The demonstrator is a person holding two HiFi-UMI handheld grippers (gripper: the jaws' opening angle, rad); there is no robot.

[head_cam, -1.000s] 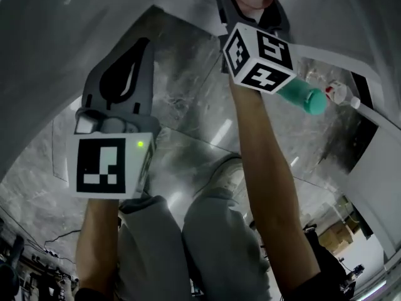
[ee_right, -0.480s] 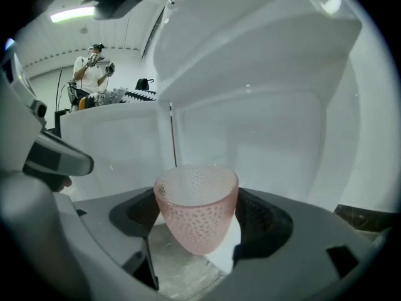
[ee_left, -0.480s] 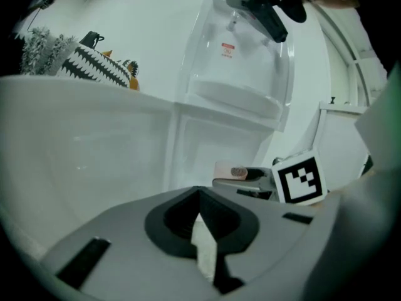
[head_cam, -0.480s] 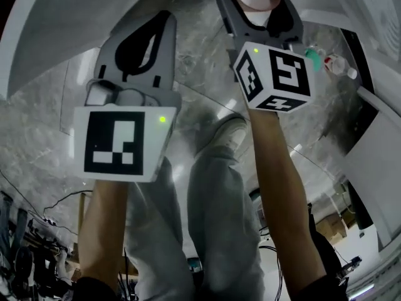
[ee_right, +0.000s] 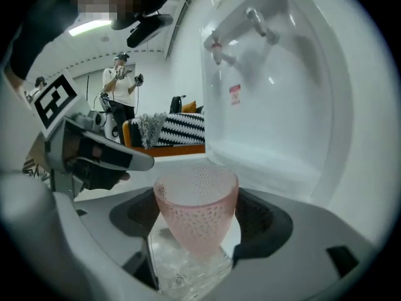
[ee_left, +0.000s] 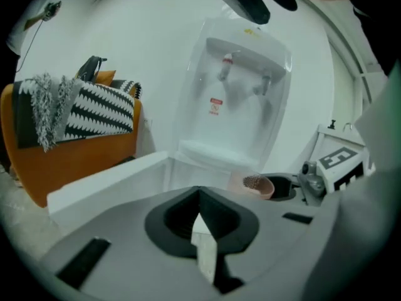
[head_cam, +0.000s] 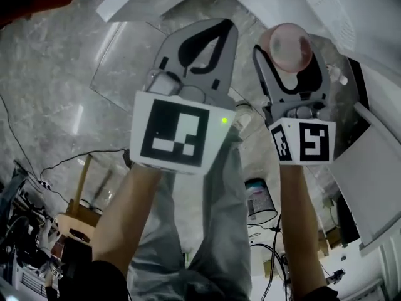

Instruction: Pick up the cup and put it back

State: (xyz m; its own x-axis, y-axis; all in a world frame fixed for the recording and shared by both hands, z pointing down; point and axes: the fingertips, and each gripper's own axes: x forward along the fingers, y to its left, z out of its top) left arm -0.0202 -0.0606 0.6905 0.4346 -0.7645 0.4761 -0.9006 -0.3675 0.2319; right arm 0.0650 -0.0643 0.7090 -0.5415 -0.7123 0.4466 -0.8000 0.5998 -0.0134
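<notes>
A pink dotted cup (head_cam: 287, 44) sits upright between the jaws of my right gripper (head_cam: 288, 52), which is shut on it. In the right gripper view the cup (ee_right: 197, 205) fills the jaw gap, in front of a white water dispenser (ee_right: 276, 86). My left gripper (head_cam: 224, 27) is just left of it, shut with nothing held. Its own view shows the jaws of the left gripper (ee_left: 199, 198) meeting at a point. Past them are the cup (ee_left: 254, 184) and the right gripper's marker cube (ee_left: 335, 162), with the dispenser (ee_left: 241, 99) behind.
A white ledge (ee_left: 106, 180) runs left of the dispenser. Behind it is an orange sofa (ee_left: 69, 152) with a black-and-white blanket. A person (ee_right: 122, 83) stands far back. Below me are grey marble floor, cables (head_cam: 56, 162) and a bucket (head_cam: 260, 199).
The head view has swung from the surface with the teal bottle down to the floor. Both grippers shifted right and lower in frame. The right gripper still holds the cup.
</notes>
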